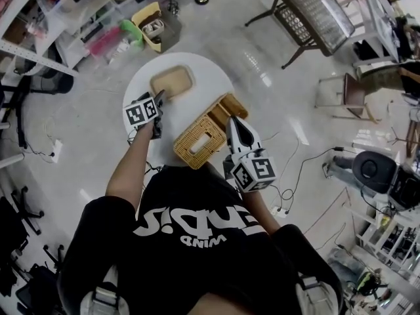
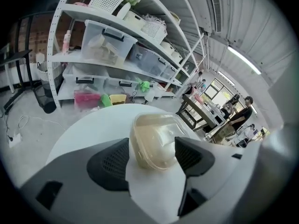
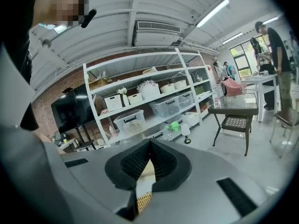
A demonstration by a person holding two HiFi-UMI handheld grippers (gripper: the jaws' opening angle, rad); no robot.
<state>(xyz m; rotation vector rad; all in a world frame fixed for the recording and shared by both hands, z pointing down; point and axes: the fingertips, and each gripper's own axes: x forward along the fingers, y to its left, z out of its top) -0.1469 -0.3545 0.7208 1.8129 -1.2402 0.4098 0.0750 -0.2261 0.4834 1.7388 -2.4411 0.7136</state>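
On the round white table (image 1: 138, 87) lies a translucent tan plastic container (image 1: 172, 81), with a woven wicker basket (image 1: 203, 133) nearer to me. My left gripper (image 1: 159, 100) sits at the container's near-left corner. In the left gripper view that gripper (image 2: 153, 148) is open and the container (image 2: 156, 136) has its near end between the two pads, which do not clamp it. My right gripper (image 1: 232, 123) hovers over the basket's right edge. Its jaws (image 3: 149, 146) are shut, pads meeting at the tip, and a strip of wicker (image 3: 144, 200) shows below them.
White shelving (image 2: 117, 55) with plastic bins stands beyond the table. Coloured bins (image 1: 121, 35) sit on the floor near it. A glass-top table (image 1: 315, 12) and a chair (image 1: 348, 94) stand at right. Cables (image 1: 295, 176) run across the floor. People stand far off by the windows.
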